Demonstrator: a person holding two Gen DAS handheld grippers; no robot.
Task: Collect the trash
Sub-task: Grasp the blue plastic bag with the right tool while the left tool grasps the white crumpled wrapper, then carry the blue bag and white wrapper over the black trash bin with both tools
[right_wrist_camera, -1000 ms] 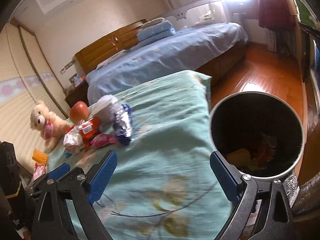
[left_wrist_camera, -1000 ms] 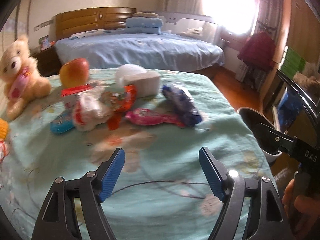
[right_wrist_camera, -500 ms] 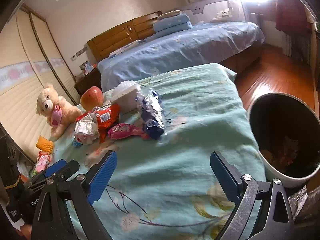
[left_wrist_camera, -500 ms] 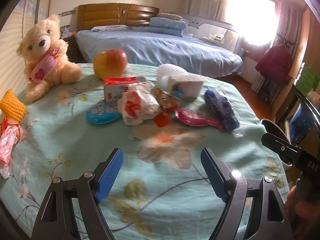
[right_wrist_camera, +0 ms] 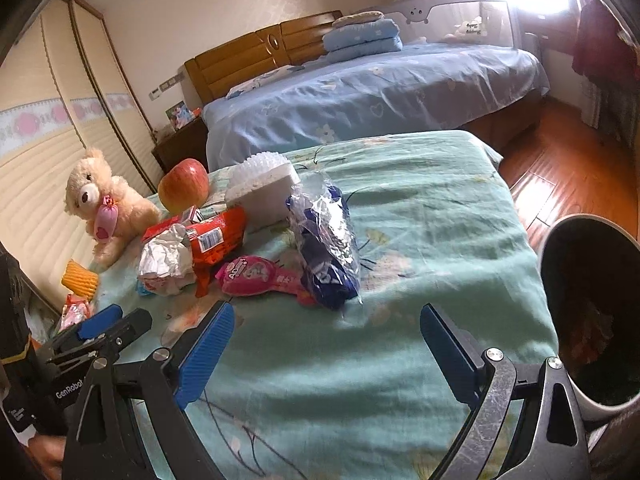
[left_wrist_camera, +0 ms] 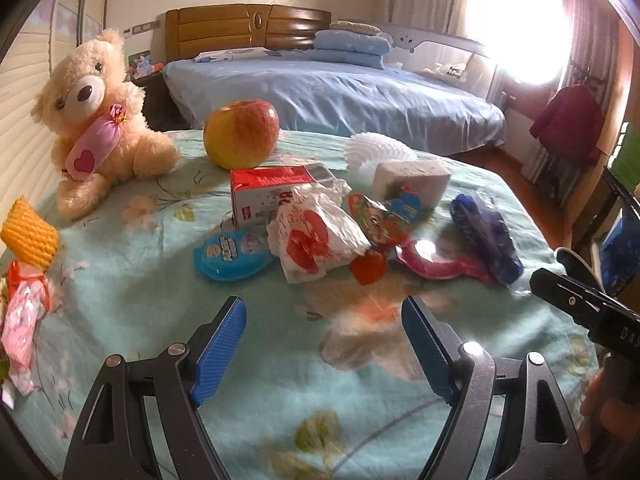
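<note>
Spreading across the teal flowered bedspread [left_wrist_camera: 120,280] of the near bed, a heap of wrappers is seen near the middle, with the dark bin [right_wrist_camera: 592,312] standing on the floor at the bed's right edge, some trash already lying inside. Going down in size, an apple [left_wrist_camera: 241,133] and a teddy bear [left_wrist_camera: 94,120] sit behind the heap and should be left alone, being no rubbish. The blue foil bag [right_wrist_camera: 326,252] is the largest piece and lies nearest the bin; beside it a pink packet [right_wrist_camera: 256,276], a crumpled white wrapper [left_wrist_camera: 316,240], a red-and-white carton [left_wrist_camera: 272,192] and a small blue pouch [left_wrist_camera: 228,256] are bunched together, touching or overlapping. The left gripper [left_wrist_camera: 322,346] is held wide open and empty, short of the heap; the right gripper [right_wrist_camera: 326,350] is likewise spread wide with nothing between its pads. One piece at a time is best taken, pinched at a raised fold so that the bedspread is not caught. Little writing can be read: "GenRobot" on the left gripper's body, and "DAS" on the right one; the packet print is too blurred.
</note>
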